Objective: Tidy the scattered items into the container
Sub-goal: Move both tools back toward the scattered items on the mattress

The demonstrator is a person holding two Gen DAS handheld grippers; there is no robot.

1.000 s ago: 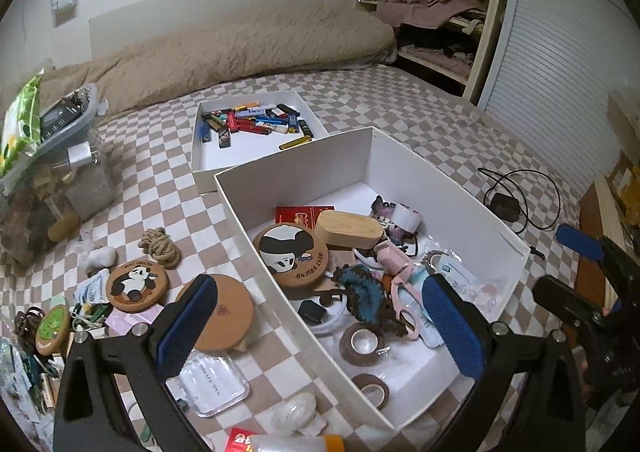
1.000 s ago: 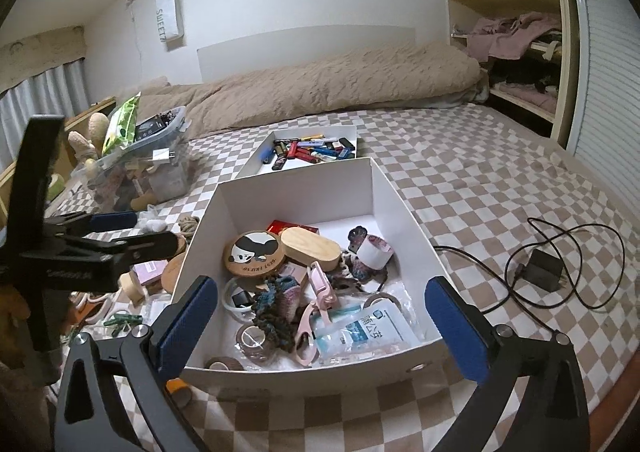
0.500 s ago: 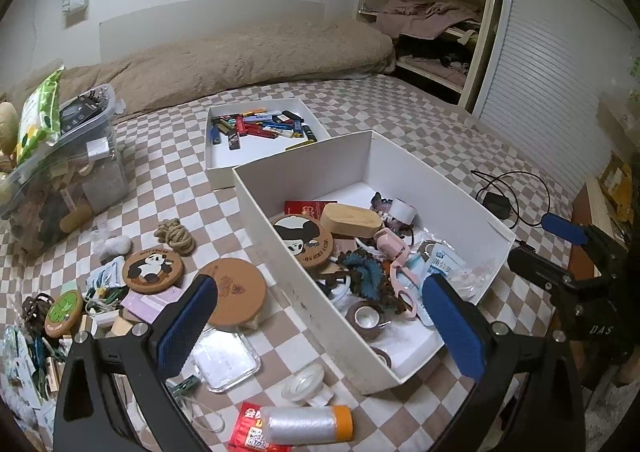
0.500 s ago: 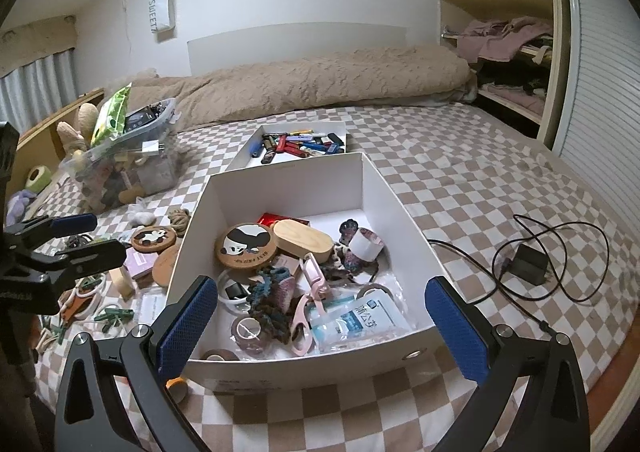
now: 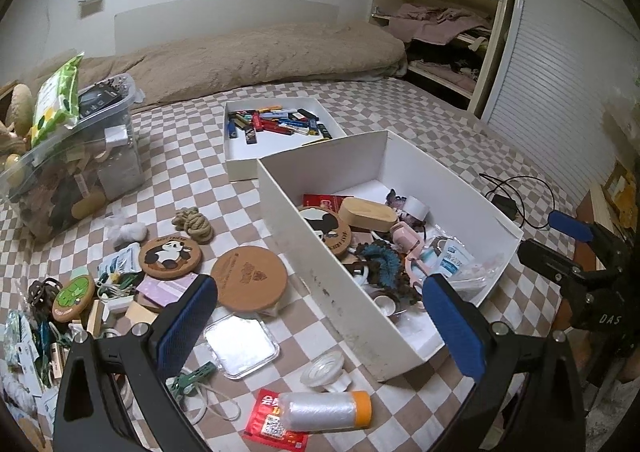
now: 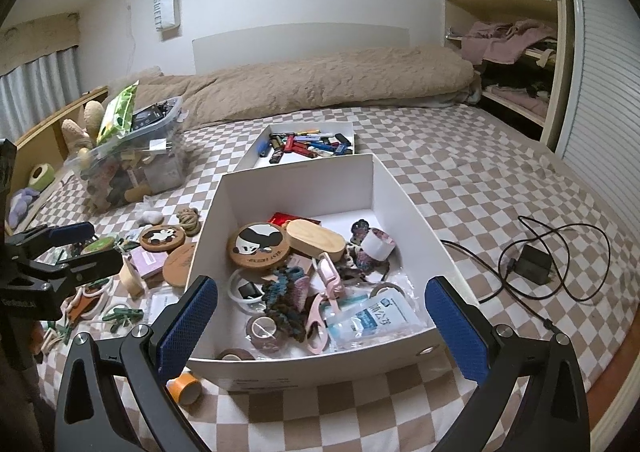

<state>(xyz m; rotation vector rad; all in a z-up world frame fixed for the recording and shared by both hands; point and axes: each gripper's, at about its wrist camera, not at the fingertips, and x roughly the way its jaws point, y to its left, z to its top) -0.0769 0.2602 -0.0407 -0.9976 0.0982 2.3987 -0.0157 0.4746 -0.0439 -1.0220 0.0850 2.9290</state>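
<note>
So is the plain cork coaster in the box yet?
Out. The plain cork coaster lies on the checked bedcover, left of the white box.

The left black two-finger gripper with blue pads [image 5: 320, 326] and its right twin [image 6: 322, 328] both hover, jaws spread wide, empty.

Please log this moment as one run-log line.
left gripper: open, empty | right gripper: open, empty | box: part-filled | coasters, roll: outside on bed
</note>
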